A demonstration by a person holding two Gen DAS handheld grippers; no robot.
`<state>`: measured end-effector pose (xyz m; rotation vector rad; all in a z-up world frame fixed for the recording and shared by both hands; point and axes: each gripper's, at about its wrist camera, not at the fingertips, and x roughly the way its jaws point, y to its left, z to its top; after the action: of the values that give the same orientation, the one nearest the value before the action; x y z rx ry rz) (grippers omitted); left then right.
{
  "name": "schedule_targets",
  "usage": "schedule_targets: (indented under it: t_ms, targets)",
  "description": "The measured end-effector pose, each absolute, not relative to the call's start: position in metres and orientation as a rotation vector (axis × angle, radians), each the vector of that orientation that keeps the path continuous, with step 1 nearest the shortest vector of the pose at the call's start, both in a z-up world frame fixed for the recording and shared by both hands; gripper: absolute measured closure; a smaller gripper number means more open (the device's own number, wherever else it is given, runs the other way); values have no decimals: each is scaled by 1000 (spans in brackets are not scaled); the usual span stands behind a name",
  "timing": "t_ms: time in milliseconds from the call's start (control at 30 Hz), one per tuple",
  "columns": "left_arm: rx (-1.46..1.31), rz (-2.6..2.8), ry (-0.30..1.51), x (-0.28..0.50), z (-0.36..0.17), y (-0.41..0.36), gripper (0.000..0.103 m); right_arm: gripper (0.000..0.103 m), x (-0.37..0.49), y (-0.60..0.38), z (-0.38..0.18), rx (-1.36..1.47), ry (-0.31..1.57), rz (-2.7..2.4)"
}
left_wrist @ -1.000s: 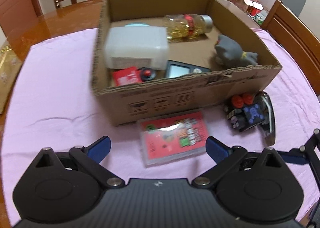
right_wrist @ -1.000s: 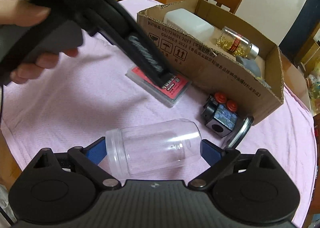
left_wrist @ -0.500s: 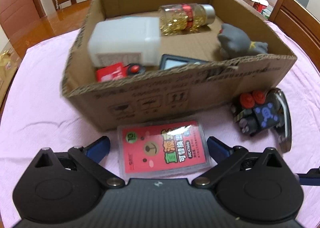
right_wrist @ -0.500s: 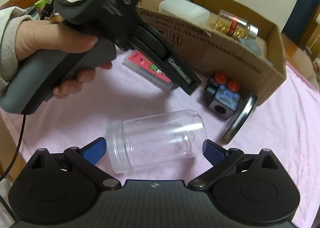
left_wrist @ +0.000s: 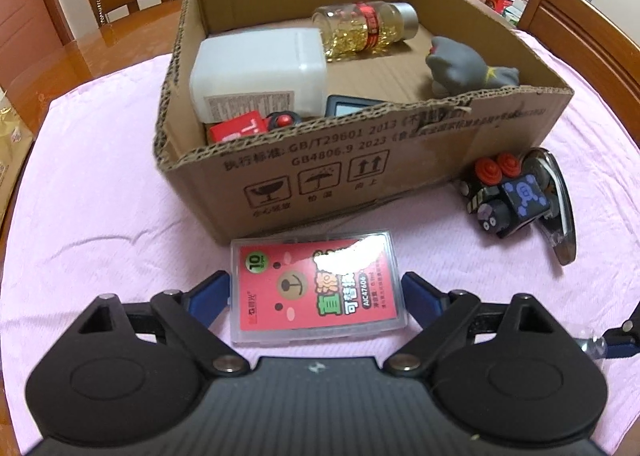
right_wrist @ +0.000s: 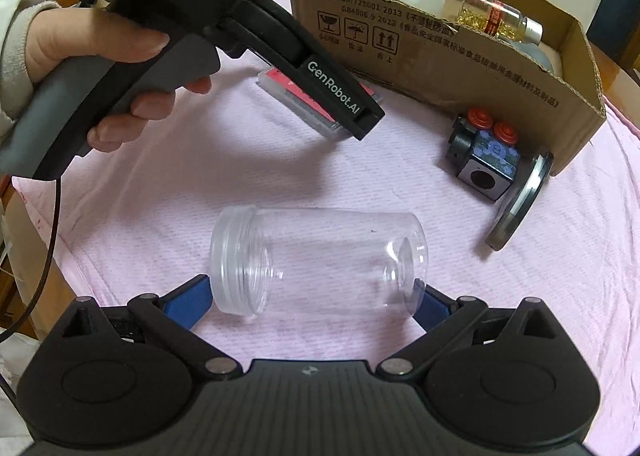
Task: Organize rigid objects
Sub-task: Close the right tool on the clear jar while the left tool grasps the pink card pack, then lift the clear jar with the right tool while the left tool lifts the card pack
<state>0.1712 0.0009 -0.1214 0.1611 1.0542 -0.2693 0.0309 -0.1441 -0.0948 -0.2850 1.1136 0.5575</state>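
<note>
A flat clear case with a red label (left_wrist: 318, 288) lies on the pink cloth before the cardboard box (left_wrist: 360, 172). My left gripper (left_wrist: 316, 292) is open, its blue fingers on either side of the case; I cannot tell whether they touch it. A clear plastic jar (right_wrist: 320, 260) lies on its side. My right gripper (right_wrist: 312, 296) is open with its fingers at the jar's two ends. The left gripper's body (right_wrist: 256, 28) hides most of the case (right_wrist: 296, 96) in the right wrist view.
The box holds a white container (left_wrist: 260, 72), a bottle of gold capsules (left_wrist: 364, 30), a grey toy (left_wrist: 464, 68), a red item and a small screen device. A black toy with red knobs (left_wrist: 500, 196) and a metal-rimmed lid (left_wrist: 560, 212) lie right of the box. Wooden chairs surround the table.
My left gripper has moved forward and down until the red-label case lies between its fingers. My right gripper has closed in on the jar, which now sits between its fingers.
</note>
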Motion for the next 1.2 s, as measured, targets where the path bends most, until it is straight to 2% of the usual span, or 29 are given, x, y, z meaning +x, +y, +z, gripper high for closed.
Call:
schedule_targets:
  t_ms: [300, 767, 1000, 1200]
  targets:
    - [68, -120, 1122, 158, -120, 35, 12, 0, 35, -145, -96, -267, 1109, 535]
    - [67, -138, 1131, 145, -118, 43, 12, 0, 42, -126, -87, -257, 1066, 454]
    - [68, -140, 1129, 145, -118, 43, 12, 7, 54, -132, -85, -245, 1054, 377]
    - [85, -144, 1131, 145, -118, 41, 12, 7, 74, -150, -91, -161, 1082, 268]
